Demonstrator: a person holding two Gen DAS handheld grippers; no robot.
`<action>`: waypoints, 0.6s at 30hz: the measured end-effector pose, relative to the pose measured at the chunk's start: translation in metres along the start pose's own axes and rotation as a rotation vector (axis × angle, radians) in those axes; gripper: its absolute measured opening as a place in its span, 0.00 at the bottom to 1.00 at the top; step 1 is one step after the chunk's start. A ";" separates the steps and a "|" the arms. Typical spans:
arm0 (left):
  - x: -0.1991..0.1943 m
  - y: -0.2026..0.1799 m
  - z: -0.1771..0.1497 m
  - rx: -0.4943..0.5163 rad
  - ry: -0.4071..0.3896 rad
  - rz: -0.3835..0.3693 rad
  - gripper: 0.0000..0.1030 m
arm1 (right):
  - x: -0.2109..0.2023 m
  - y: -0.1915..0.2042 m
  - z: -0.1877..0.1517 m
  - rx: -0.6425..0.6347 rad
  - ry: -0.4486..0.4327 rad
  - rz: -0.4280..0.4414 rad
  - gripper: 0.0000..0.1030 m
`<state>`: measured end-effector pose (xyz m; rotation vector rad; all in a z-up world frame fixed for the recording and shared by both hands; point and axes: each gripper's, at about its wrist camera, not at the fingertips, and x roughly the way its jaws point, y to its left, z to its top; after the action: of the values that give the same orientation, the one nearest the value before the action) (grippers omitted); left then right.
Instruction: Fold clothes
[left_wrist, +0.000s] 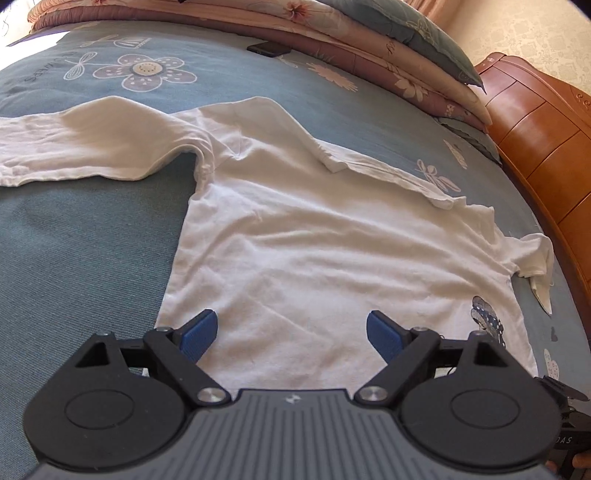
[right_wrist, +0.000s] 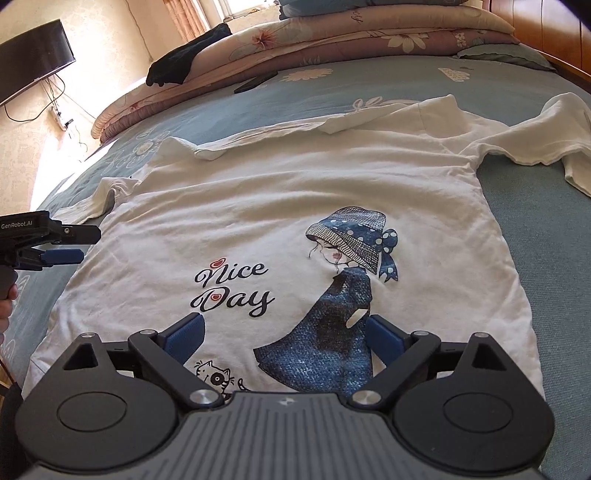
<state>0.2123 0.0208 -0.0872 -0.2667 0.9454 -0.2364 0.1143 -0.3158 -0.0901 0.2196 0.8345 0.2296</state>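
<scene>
White T-shirt (right_wrist: 280, 206) lies flat on the bed (right_wrist: 535, 236), light, limp, wrinkle-prone; grasp at hem corners; left gripper (left_wrist: 291, 334) and right gripper (right_wrist: 284, 334) jaws wide apart, empty.

Left claw (left_wrist: 291, 334) splayed, right claw (right_wrist: 282, 338) too (empty)

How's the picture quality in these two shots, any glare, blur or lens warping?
Left wrist view: sharp, strong fisheye bowing the bed; sunlight washes out the shirt, a blown-out patch at top left. Right wrist view: also sharp and bowed, glare from the window and sunlit wall; the shirt's print stays crisp.
</scene>
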 end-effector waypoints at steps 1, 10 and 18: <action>0.002 0.002 0.000 0.009 -0.013 0.033 0.85 | 0.000 0.001 0.000 -0.008 0.000 -0.002 0.95; -0.003 -0.005 0.037 0.036 -0.082 -0.018 0.85 | 0.002 0.004 0.000 -0.022 0.004 -0.006 0.99; 0.034 0.011 0.055 -0.027 -0.063 0.044 0.84 | 0.004 0.007 0.000 -0.038 0.004 -0.013 1.00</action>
<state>0.2776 0.0272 -0.0855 -0.2766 0.8918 -0.1735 0.1162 -0.3083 -0.0915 0.1786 0.8347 0.2335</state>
